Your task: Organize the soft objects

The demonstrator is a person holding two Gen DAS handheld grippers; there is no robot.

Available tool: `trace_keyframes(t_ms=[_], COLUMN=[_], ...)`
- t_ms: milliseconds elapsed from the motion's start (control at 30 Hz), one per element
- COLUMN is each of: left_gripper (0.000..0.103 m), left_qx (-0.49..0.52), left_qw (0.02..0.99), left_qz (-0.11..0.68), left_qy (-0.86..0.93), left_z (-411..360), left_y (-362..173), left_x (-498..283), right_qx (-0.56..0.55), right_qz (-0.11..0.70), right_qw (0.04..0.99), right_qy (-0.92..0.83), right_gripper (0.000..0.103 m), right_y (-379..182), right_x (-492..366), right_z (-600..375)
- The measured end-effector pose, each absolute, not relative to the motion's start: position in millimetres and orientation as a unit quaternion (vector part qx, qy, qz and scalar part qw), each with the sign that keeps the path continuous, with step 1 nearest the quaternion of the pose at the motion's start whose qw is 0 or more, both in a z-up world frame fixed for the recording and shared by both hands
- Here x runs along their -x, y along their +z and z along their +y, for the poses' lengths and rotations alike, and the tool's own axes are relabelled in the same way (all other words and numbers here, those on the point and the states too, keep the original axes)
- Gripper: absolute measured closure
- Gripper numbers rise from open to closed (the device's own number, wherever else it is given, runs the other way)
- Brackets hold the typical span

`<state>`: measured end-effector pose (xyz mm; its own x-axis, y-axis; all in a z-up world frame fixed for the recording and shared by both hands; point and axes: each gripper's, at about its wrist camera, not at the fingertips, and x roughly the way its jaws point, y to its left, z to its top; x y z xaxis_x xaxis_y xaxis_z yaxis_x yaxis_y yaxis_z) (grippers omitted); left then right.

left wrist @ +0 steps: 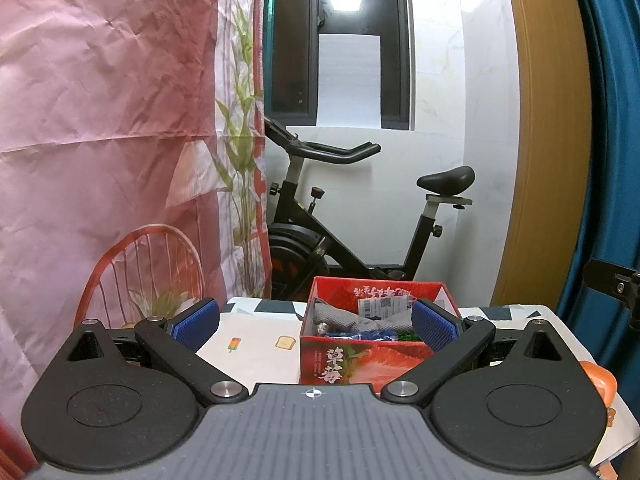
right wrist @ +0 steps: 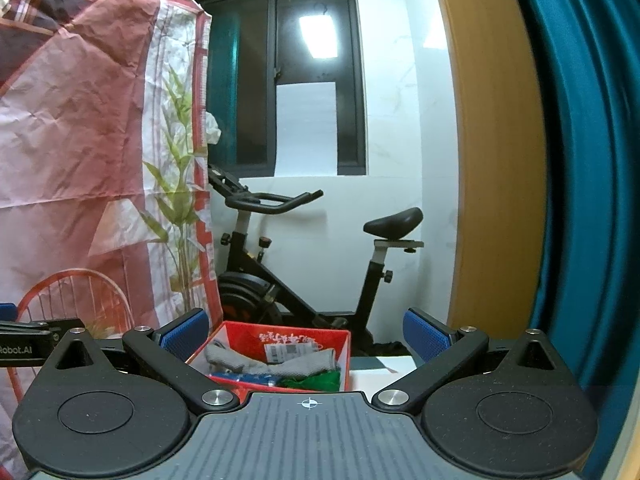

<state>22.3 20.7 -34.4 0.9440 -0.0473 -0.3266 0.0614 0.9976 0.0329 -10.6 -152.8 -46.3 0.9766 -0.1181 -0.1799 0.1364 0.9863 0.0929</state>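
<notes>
A: We start with the red box (left wrist: 362, 364), the open carton printed with a strawberry. It sits on the table (left wrist: 256, 344), toward its far edge, straight ahead of both cameras.

B: Inside it we see a grey knitted cloth (left wrist: 348, 320) draped across the top, a blue item (left wrist: 362, 336) beneath it and something green (left wrist: 406, 335) at the right end. A white printed label (left wrist: 384, 306) sticks to the inner back wall. What the blue and green things are, we cannot tell.

A: Our left gripper (left wrist: 316, 322) hangs before the box with its blue pads spread wide and nothing between them. The right pad overlaps the box's right side in the view; whether it touches, we cannot say.

B: Our right gripper (right wrist: 306, 334) is likewise spread wide and empty, a little higher, looking down into the same box (right wrist: 280, 344).

A: The tablecloth shows small prints, an ice lolly and a slice of toast. At the right table edge we see something orange (left wrist: 600, 384).

B: Behind the table stands a black exercise bike (left wrist: 360, 220) against a white wall, under a dark window (left wrist: 340, 44). A pink printed curtain (left wrist: 108, 120) hangs to the left, a teal curtain (left wrist: 612, 120) to the right.
</notes>
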Motion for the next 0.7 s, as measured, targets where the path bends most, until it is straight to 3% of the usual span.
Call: trace_keyframes(t_ms=[700], left_gripper=[0.0], left_qx=[-0.023], left_qw=[0.986], left_qz=[0.166], left_qy=[-0.025], left_z=[22.1], left_y=[-36.0], left_x=[-21.0], right_qx=[-0.055], right_qz=[0.087], right_qw=[0.993], right_qy=[-0.065], right_gripper=[0.0], right_y=[-47.0], right_x=[12.0], right_z=[-152.2])
